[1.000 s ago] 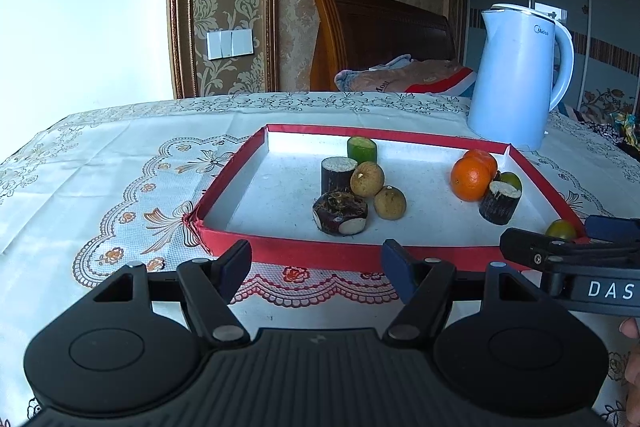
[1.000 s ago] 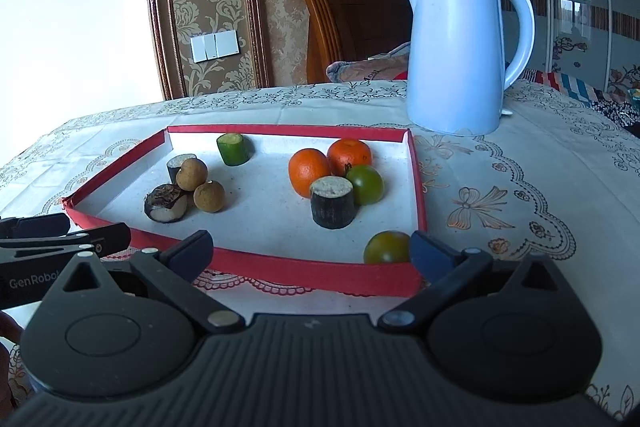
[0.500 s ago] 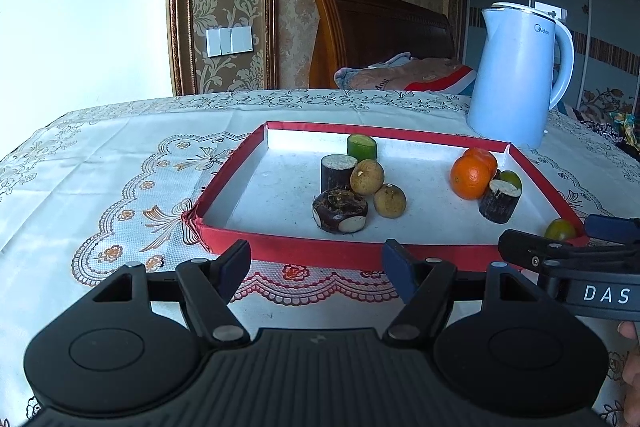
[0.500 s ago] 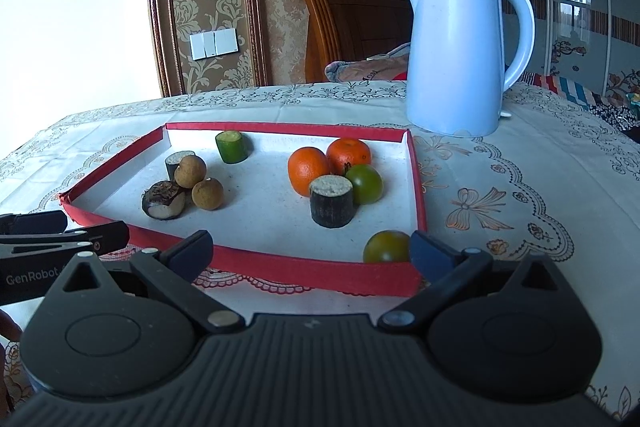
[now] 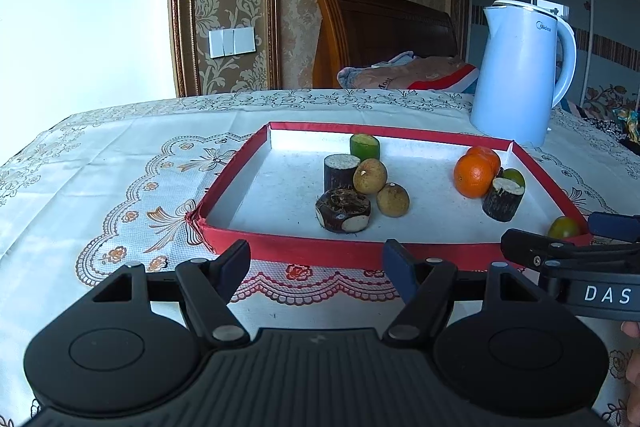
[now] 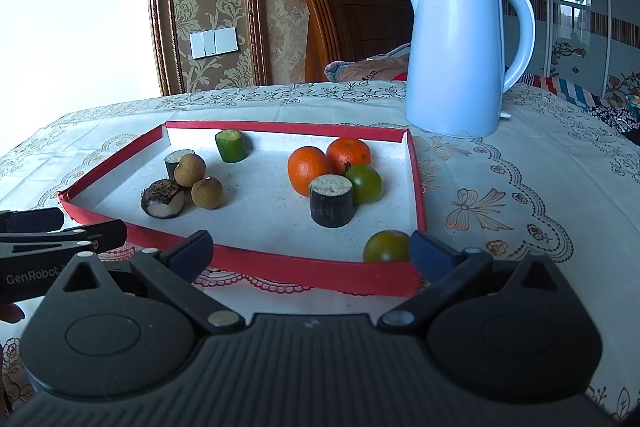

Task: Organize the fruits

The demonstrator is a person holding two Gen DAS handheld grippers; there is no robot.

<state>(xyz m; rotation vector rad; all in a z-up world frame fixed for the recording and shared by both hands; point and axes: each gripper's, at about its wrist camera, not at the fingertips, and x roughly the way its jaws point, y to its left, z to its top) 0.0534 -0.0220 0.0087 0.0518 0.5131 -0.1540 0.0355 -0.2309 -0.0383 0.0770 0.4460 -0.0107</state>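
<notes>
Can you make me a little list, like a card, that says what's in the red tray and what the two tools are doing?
tray: red rim, white floor, on the tablecloth
oranges: two, right side
green fruits: two, one beside the oranges, one in the near right corner
brown round fruits: two, left side
dark cut pieces: three
green cut piece: at the back
kettle: behind the tray
left tool: open, empty
right tool: open, empty

Black left gripper and right gripper with blue-padded jaws, silver screws.
</notes>
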